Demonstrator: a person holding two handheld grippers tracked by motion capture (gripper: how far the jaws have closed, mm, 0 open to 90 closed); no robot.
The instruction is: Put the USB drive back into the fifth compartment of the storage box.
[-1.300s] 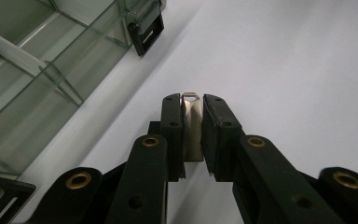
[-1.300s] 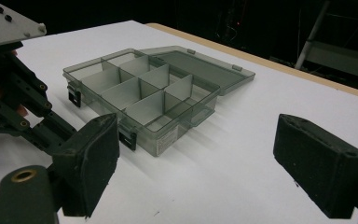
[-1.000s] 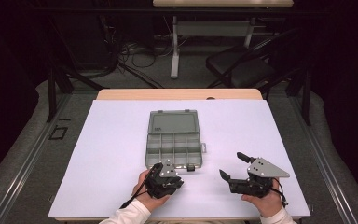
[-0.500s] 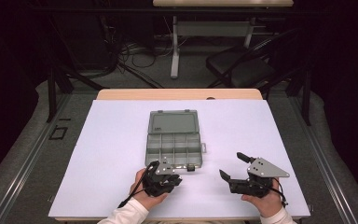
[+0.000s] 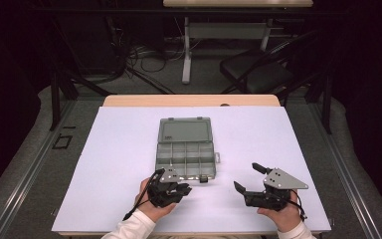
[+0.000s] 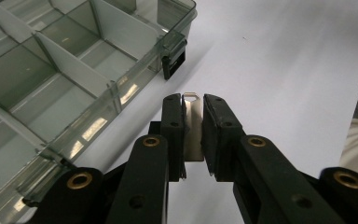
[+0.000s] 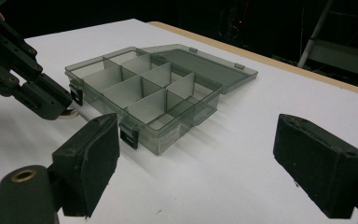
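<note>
A clear grey compartment box (image 5: 185, 158) lies on the white table with its lid (image 5: 184, 130) folded flat behind it, and its cells look empty. My left gripper (image 5: 183, 189) rests just in front of the box's near edge. In the left gripper view it (image 6: 193, 101) is shut on a small flat metal tab (image 6: 192, 128), beside the box's black latch (image 6: 173, 65). My right gripper (image 5: 247, 177) lies to the right of the box and stands open, with nothing between its fingers (image 7: 91, 158). From there the box (image 7: 149, 88) and the left gripper (image 7: 51, 100) show ahead.
The white sheet (image 5: 104, 164) covers the table and has bare room left and right of the box. A wooden strip (image 5: 189, 100) runs along the far edge. Beyond it stand a dark chair (image 5: 258, 74) and table legs (image 5: 185, 55) on the floor.
My left gripper has edged slightly to the left with the tab still held. The right gripper has not moved.
</note>
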